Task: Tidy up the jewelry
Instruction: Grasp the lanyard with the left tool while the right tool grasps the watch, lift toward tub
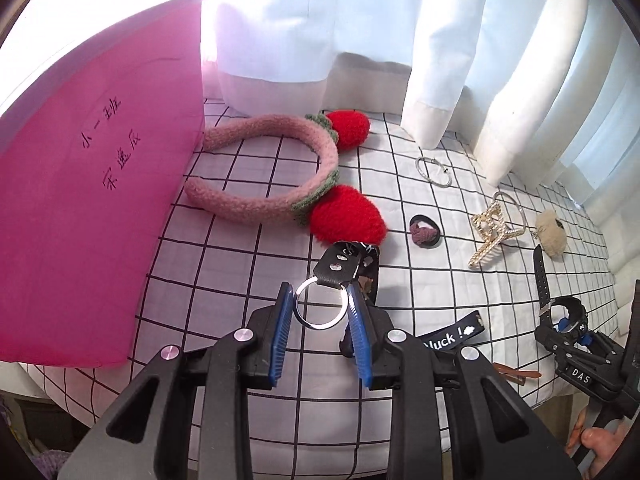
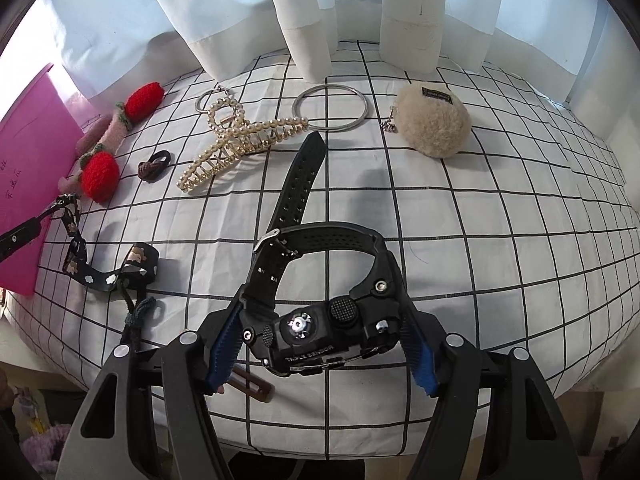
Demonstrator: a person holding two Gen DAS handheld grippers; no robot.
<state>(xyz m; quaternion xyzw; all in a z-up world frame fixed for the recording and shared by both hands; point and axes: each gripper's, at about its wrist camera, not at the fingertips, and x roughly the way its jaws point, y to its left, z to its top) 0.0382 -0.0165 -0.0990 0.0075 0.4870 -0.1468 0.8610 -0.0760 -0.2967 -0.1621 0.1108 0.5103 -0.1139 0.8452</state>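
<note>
My left gripper [image 1: 320,308] is shut on the metal key ring [image 1: 319,304] of a black printed lanyard [image 1: 454,338], held above the checked cloth [image 1: 240,280]; the strap trails right. My right gripper [image 2: 320,332] is shut on a black sports watch [image 2: 316,320], its strap [image 2: 300,176] pointing away; it also shows in the left wrist view [image 1: 560,312]. On the cloth lie a pink strawberry headband [image 1: 280,168], a pearl claw clip [image 2: 236,140], a large silver ring [image 2: 330,108], a beige fluffy pompom [image 2: 434,120] and a purple hair tie [image 1: 425,231].
A pink folder [image 1: 92,200] leans at the left. White curtains [image 2: 300,20] hang along the far edge. A brown hair clip [image 2: 252,386] and a dark hair tie [image 2: 146,310] lie near the front edge. A small silver hoop [image 1: 434,172] lies near the curtains.
</note>
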